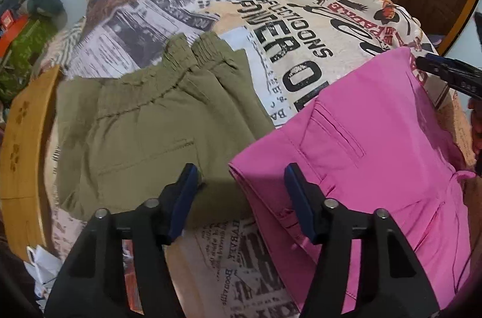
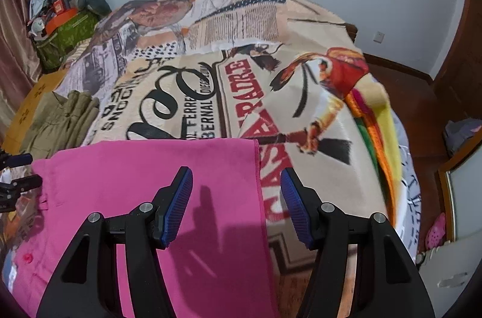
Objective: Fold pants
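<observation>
**Pink pants part-folded, both jaws empty**

Your left hand-held gripper hangs with its jaws spread and nothing between them, over the gap where the green pants meet the pink pants. Your right hand-held gripper is spread too, empty, above the right edge of the pink pants. Both pairs lie on the bed, touching along one edge. The green pair looks folded into a compact stack, waistband away from you. The pink pair lies flat and doubled, its far edge straight, but still long. How many layers it has I cannot tell from these views. By my reading, at least one more fold of the pink pair is left, then squaring it up.
</observation>
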Demonstrator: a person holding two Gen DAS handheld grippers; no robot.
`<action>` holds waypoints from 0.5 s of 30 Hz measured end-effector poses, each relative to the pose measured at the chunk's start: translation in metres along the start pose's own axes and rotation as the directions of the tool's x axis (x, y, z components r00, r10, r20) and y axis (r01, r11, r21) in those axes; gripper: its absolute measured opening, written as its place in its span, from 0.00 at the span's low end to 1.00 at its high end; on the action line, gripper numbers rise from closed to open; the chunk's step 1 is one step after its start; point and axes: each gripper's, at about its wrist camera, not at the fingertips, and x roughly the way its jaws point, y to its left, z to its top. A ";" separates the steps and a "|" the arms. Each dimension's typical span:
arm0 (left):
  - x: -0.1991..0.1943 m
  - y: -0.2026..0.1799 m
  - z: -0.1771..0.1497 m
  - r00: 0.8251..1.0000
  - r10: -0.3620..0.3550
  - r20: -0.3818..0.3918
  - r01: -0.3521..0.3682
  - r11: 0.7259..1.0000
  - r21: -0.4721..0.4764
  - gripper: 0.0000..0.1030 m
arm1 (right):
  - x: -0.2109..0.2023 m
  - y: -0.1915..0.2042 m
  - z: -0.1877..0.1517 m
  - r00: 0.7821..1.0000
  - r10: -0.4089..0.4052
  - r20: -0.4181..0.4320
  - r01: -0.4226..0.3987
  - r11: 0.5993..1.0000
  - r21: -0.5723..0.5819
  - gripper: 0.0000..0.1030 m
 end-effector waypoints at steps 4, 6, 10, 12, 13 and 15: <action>0.006 0.004 0.002 0.999 -0.050 -0.001 0.050 0.998 -0.036 0.55 | 0.012 -0.002 0.003 1.000 -0.007 0.000 0.007 1.000 -0.004 0.49; 0.010 0.006 0.003 0.997 -0.080 -0.007 0.080 0.996 -0.049 0.51 | 0.017 -0.003 0.003 1.000 -0.004 0.001 0.004 1.000 0.000 0.44; 0.013 0.006 0.002 0.994 -0.112 -0.009 0.111 0.992 -0.058 0.40 | 0.024 -0.003 0.003 1.000 -0.009 0.002 0.009 1.000 -0.010 0.40; 0.011 0.003 0.002 0.993 -0.122 -0.003 0.121 0.991 -0.049 0.32 | 0.027 -0.004 0.003 1.000 -0.008 0.009 0.008 1.000 -0.012 0.38; 0.011 0.002 0.002 0.994 -0.112 -0.001 0.112 0.993 -0.046 0.32 | 0.029 -0.004 0.003 1.000 -0.002 0.006 0.002 1.000 -0.011 0.37; 0.011 -0.002 0.003 0.995 -0.097 0.003 0.097 0.995 -0.038 0.29 | 0.032 -0.002 0.004 1.000 0.010 -0.003 -0.010 1.000 -0.017 0.32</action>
